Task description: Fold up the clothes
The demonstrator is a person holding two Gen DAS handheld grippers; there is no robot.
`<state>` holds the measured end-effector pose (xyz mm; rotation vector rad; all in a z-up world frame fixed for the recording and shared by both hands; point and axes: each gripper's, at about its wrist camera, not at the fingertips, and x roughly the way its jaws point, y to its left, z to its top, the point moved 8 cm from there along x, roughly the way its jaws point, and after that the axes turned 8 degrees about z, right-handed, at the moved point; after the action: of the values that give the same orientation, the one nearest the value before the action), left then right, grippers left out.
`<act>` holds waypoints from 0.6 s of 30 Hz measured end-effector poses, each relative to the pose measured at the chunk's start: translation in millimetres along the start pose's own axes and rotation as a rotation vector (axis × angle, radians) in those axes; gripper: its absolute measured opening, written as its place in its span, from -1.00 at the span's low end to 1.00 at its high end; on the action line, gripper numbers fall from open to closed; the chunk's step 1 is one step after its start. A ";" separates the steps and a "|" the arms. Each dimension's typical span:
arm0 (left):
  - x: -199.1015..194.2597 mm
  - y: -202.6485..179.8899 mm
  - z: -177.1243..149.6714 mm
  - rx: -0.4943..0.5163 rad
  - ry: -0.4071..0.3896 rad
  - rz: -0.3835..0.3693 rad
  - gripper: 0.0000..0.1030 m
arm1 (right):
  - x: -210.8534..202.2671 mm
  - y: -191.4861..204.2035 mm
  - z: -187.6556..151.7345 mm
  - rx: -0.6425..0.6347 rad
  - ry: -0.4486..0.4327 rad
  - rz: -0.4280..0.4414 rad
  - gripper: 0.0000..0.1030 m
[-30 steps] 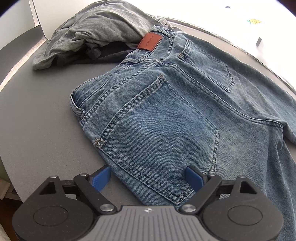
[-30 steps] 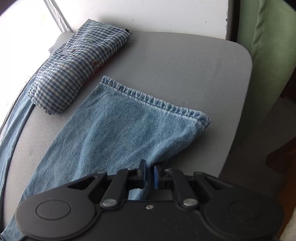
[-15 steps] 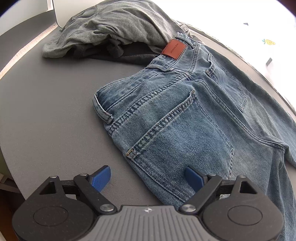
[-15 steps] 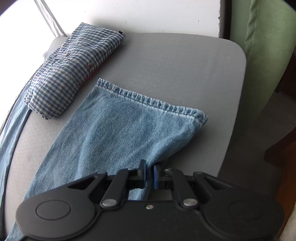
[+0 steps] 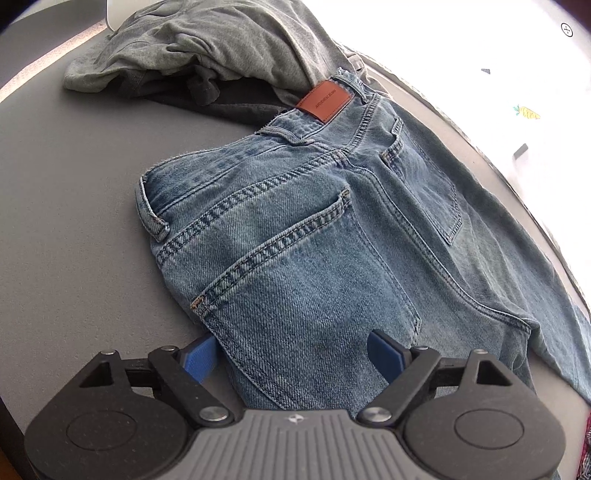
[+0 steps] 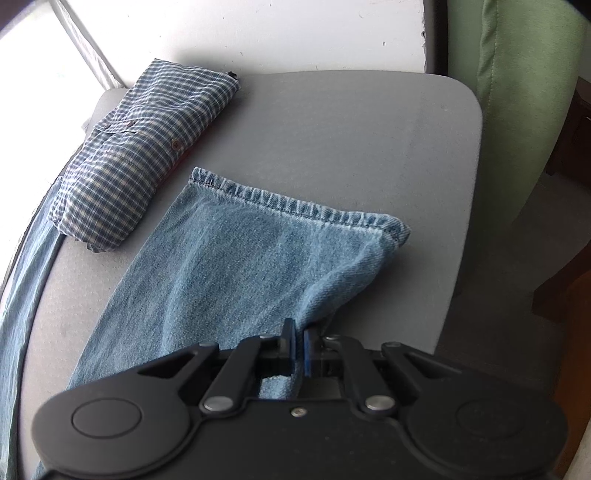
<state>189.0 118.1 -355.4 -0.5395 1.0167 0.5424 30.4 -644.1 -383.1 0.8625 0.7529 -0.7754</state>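
Nearest in the left wrist view, the left gripper (image 5: 291, 350) stands wide with its jaws closing; the folded side edge of the light blue denim jeans (image 5: 314, 258) runs between its blue pads (image 5: 199, 360), which do not yet press on the cloth. The left pad sits just beside the denim edge over the grey bench (image 5: 74, 221), the right pad over the seat of the jeans. The jeans lie flat with the back pockets up, the waistband toward the far left part of the bench and the legs running off to the right along the far edge. A brown leather patch (image 5: 325, 100) marks the waistband. Beyond it, touching the waistband, a crumpled grey cotton garment (image 5: 221, 40) is heaped over a darker piece of cloth (image 5: 229, 105) near the far edge.

In the right wrist view, the right gripper (image 6: 298, 349) is closed tight on the near side edge of one jeans leg, the denim pinched between its pads and pulled up into a small ridge. The leg spreads away across the bench to its stitched hem (image 6: 295, 206), which lies flat in the middle of the surface, short of the rounded far right corner. Left of the hem, near the far left edge, rests a folded blue and white checked shirt (image 6: 140, 155). Behind the bench stands a white wall (image 6: 258, 33), with a green upholstered chair (image 6: 517, 92) past the right edge.
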 end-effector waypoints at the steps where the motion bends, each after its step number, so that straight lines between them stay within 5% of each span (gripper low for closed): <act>1: 0.1 2.9 2.1 -0.033 -0.002 0.006 0.53 | -0.5 -0.5 0.5 0.008 -0.004 0.005 -0.93; 5: -0.6 22.0 10.5 -0.207 0.008 -0.006 -0.25 | -6.7 -3.4 5.8 0.101 -0.037 0.077 -0.95; 9: -5.2 32.6 16.3 -0.312 0.015 -0.082 -0.62 | -17.6 5.0 15.2 0.094 -0.065 0.129 -0.96; 12: -20.3 30.9 21.0 -0.308 -0.020 -0.094 -0.84 | -30.8 17.5 25.7 0.050 -0.101 0.151 -0.96; 18: -64.8 16.1 46.0 -0.316 -0.116 -0.119 -0.91 | -67.5 52.0 50.0 -0.045 -0.177 0.216 -0.97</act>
<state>180.6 148.9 -280.9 -0.8331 0.7871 0.6251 51.9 -646.3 -286.7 0.8080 0.5095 -0.6307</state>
